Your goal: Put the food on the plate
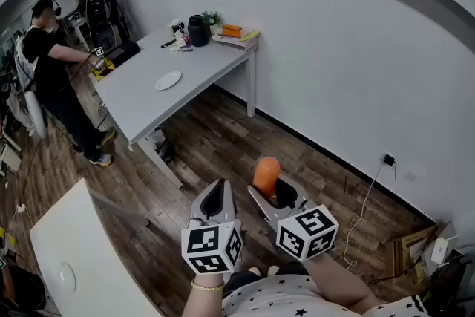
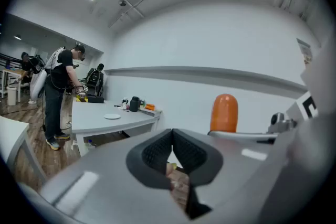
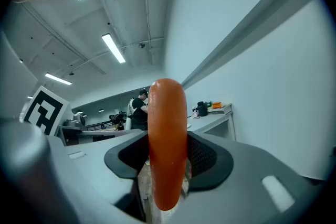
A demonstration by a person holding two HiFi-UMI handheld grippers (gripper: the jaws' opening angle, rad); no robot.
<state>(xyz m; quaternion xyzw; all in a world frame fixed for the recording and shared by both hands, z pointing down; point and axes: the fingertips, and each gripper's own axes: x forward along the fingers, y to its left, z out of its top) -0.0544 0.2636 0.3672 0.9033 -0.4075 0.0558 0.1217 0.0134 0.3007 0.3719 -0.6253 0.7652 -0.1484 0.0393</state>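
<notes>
head view: the right gripper carries an orange sausage upright over the wood floor, well apart from the white plate that lies on the grey worktop across the room. the step in hand looks like the carry; the next move calls for walking to that worktop and lowering the sausage onto the plate before letting go. the left gripper hangs just beside the right one. a person stands at the worktop's far end, and clutter sits at its end by the white wall. left gripper view: its fingers are clenched together on nothing; the plate shows small in the distance. right gripper view: the fingers are grasping the sausage by its lower part, its rounded tip rising past them.
</notes>
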